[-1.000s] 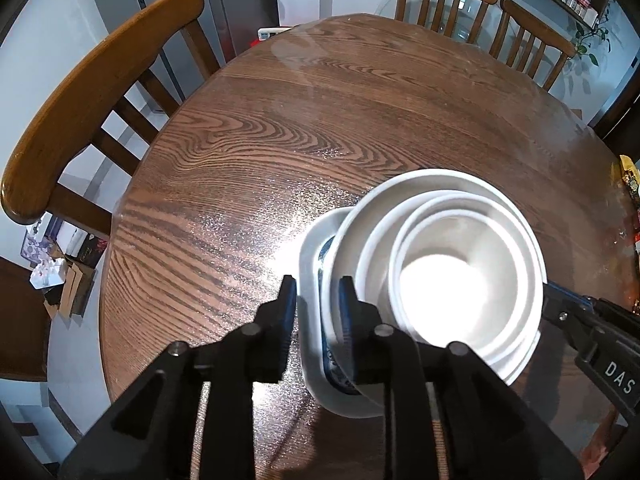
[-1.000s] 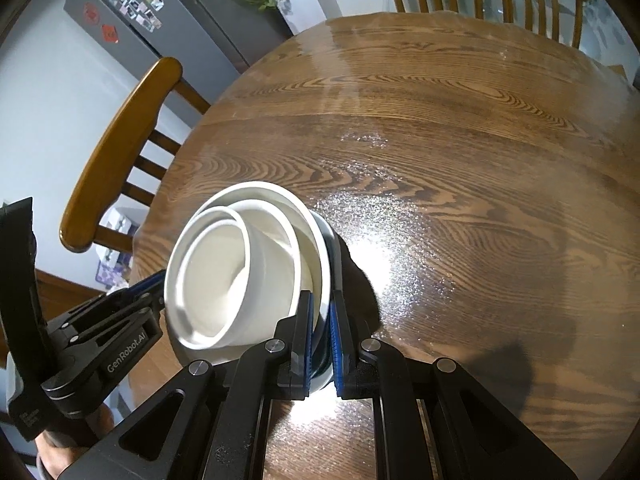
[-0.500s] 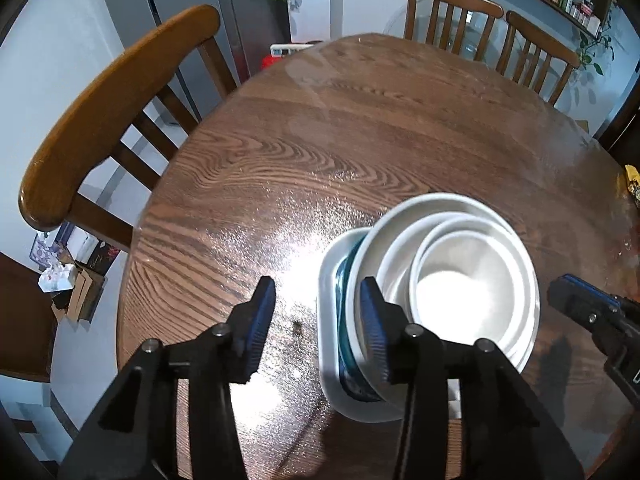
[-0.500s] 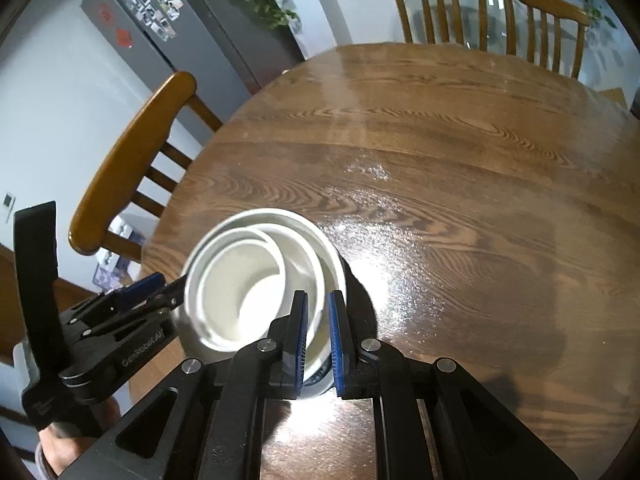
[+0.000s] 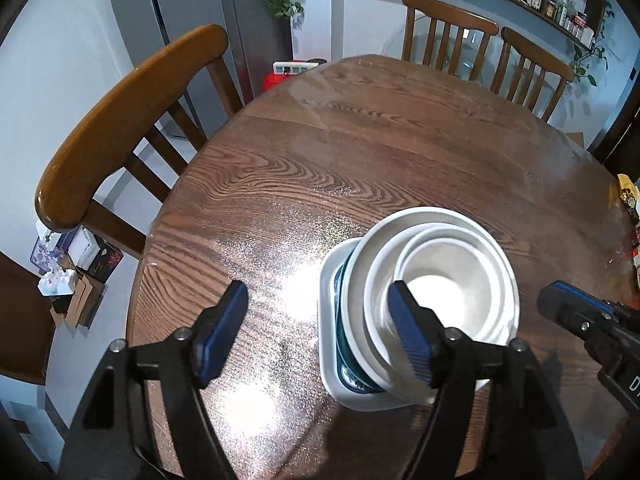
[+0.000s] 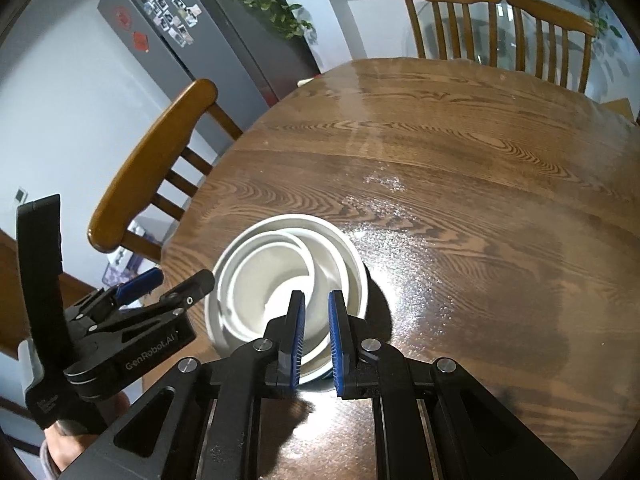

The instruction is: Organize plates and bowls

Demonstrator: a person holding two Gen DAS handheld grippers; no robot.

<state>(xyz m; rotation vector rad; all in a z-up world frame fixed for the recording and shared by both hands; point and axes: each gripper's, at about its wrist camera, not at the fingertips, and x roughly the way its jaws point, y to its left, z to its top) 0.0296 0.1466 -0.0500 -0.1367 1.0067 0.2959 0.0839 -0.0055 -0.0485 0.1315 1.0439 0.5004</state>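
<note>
A stack of dishes stands on the round wooden table (image 5: 360, 152). A white square plate (image 5: 330, 360) lies at the bottom, with a teal-edged plate (image 5: 340, 344) on it and nested white bowls (image 5: 444, 280) on top. My left gripper (image 5: 316, 336) hovers over the stack's left edge. Its jaws are opening and nothing is pressed between them. My right gripper (image 6: 317, 334) is shut to a thin slit above the bowls (image 6: 280, 276) and holds nothing. In the left wrist view the right gripper (image 5: 560, 296) sits just right of the stack, apart from it.
Wooden chairs stand around the table, one at the left (image 5: 120, 120) and two at the far side (image 5: 448, 28). A grey fridge (image 6: 180, 32) stands behind. Small packets (image 5: 628, 200) lie at the table's right edge. Boxes (image 5: 72, 280) clutter the floor.
The left jaws let go of the plate edge and spread wide. The right gripper came off the stack's rim. Both grippers rose and drew back, and the stack stayed on the table.
</note>
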